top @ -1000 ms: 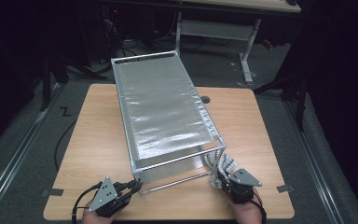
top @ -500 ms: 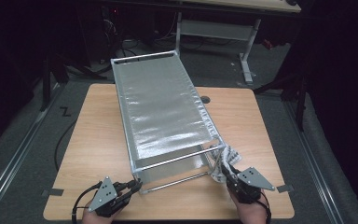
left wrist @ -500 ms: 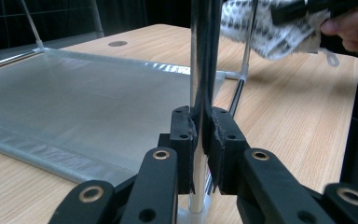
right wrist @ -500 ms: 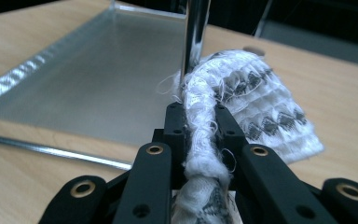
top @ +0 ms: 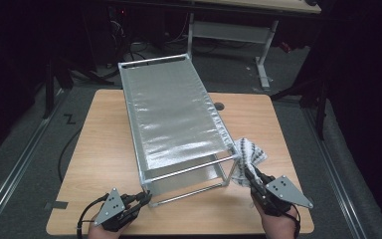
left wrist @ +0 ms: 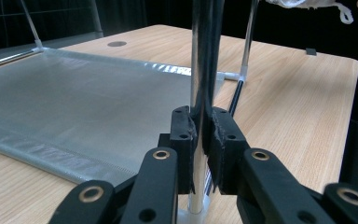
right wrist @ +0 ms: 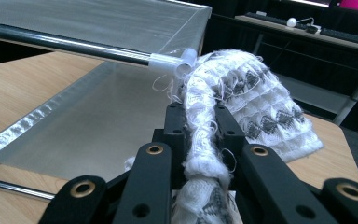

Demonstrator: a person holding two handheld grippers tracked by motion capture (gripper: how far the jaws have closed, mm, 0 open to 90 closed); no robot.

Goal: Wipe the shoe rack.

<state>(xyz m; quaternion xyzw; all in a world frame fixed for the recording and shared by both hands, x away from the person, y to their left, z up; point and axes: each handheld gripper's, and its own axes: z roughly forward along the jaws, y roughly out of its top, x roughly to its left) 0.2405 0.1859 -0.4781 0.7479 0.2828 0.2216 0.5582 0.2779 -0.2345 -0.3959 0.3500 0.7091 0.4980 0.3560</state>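
A metal-framed rack (top: 171, 107) with silver mesh shelves stands on the wooden table (top: 104, 144). My left gripper (top: 142, 197) is at the rack's near left corner, shut on its upright post (left wrist: 200, 65). A white knitted cloth (top: 247, 157) with a grey pattern hangs at the rack's near right corner. My right gripper (top: 251, 178) is shut on that cloth (right wrist: 233, 93) and holds it bunched beside the white corner joint (right wrist: 179, 60) of the top rail.
The rack's lower mesh shelf (left wrist: 74, 107) lies close to the tabletop. A round grommet hole (top: 219, 106) sits in the table behind the rack. Bare wood lies to the left and right of the rack. Another desk frame (top: 229, 30) stands beyond the table.
My right gripper has lifted the cloth and drawn it a little to the right, so it now spreads beside the rack's top corner. The left gripper has stayed on the post.
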